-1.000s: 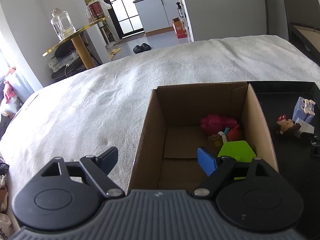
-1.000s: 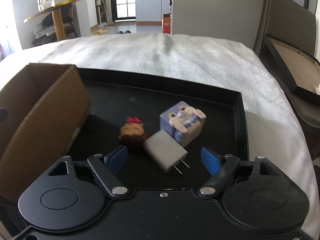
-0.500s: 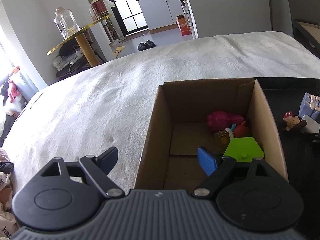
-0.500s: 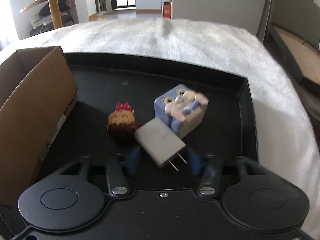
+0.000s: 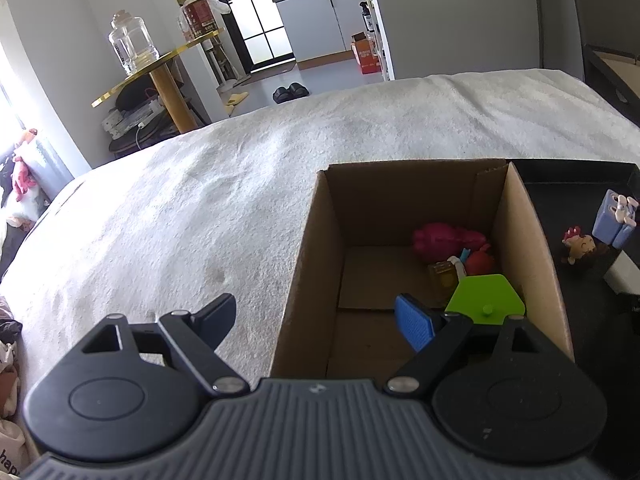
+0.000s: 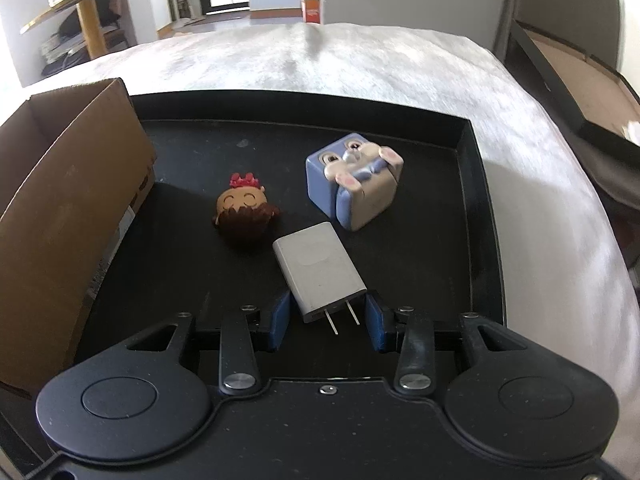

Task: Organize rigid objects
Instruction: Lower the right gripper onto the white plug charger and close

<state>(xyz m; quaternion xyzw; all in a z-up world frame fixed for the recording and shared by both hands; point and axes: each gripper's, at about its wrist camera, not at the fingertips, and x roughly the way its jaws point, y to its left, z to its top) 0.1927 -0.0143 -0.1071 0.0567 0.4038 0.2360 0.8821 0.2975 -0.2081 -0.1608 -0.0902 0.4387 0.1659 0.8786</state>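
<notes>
On the black tray (image 6: 476, 216) over the white bedspread, our right gripper (image 6: 326, 316) had narrowed since a second earlier until its pads flanked the grey charger (image 6: 318, 268) at the prong end; contact looked likely, though we could not confirm it. So shallow a hold could let it pivot out. Ahead sat the doll head (image 6: 244, 212) and bunny cube (image 6: 354, 178). Our left gripper (image 5: 316, 312) hung wide open, empty, over the cardboard box (image 5: 316, 248).

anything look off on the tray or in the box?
Nothing damaged or spilled. The white charger lies flat and skewed on the black tray, prongs toward the right gripper, whose fingers flank its plug end. The cardboard box holds its toys bunched in one corner.
</notes>
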